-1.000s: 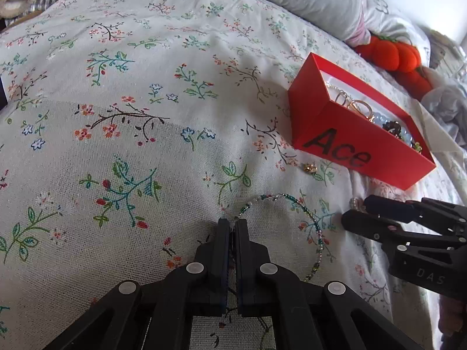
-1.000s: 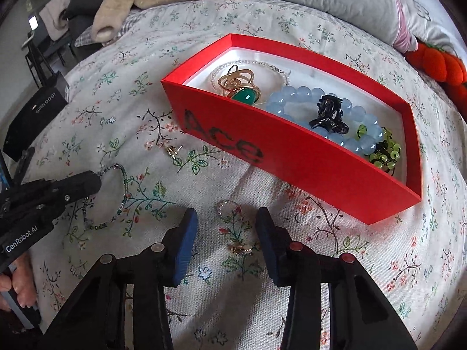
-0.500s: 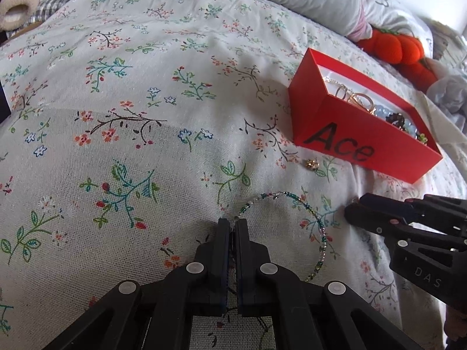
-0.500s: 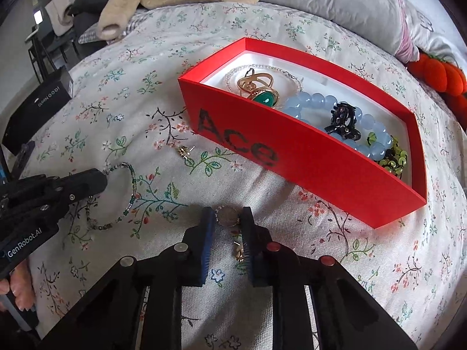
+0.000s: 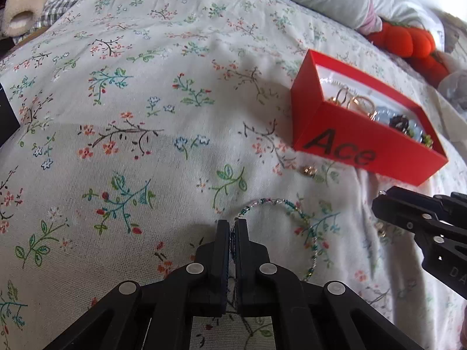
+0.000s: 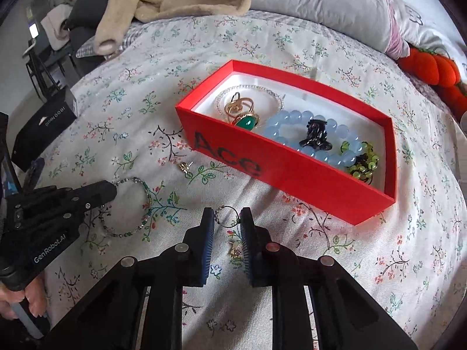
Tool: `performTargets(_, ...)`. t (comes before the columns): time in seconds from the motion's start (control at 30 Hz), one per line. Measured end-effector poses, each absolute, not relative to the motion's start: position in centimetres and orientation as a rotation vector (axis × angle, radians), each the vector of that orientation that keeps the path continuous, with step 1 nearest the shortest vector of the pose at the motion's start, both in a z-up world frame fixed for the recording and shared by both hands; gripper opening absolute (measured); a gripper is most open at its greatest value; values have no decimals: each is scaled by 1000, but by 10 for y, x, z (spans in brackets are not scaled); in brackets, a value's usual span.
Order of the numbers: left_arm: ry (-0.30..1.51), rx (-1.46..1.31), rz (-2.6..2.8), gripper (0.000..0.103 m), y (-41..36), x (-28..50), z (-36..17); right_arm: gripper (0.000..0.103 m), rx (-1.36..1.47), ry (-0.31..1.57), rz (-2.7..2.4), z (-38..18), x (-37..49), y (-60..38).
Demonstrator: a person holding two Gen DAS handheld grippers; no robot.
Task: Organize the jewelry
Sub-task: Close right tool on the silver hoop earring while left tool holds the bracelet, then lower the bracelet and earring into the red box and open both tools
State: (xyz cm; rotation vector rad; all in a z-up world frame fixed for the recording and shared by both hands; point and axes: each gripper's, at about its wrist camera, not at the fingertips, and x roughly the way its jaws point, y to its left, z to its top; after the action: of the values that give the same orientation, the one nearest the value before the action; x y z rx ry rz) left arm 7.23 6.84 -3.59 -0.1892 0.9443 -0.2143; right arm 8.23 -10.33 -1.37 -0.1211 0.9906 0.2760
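Your left gripper [image 5: 232, 224] is fully closed, its jaws pinching one end of the beaded bracelet [image 5: 303, 227]; the rest of that green and clear strand curves away over the floral bedspread [image 5: 146, 102], lying on the cloth. Your right gripper [image 6: 226, 218] has its jaws drawn in to a narrow gap around the hoop earring [image 6: 229, 217]: the thin ring with its small beads stands between the blue pads at their tips and appears to touch both, while its gold charm hangs lower between the fingers. From the left wrist view the right gripper comes in from the right edge of the bed, just below the red box [image 6: 292, 172]. That box, marked "Ace" on its near wall, sits toward the pillow end of the bedspread and holds a gold ring with a green stone [image 6: 245, 121], a pale blue bead bracelet [image 6: 294, 125], a black hair clip [image 6: 316, 135] and a green beaded piece [image 6: 363, 160]. A small gold stud earring [image 6: 184, 166] lies on the cloth just beside the box's near left corner, between the box and the beaded bracelet.
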Motion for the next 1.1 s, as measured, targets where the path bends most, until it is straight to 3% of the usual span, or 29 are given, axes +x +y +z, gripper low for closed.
performTargets(0.67,820,-183,-427,0,-3,106,82,19,107,888,258,56,91,-170)
performTargets(1.1,929,-355,-544,0,-40,149,59,20,189,897,194,54,106,-208)
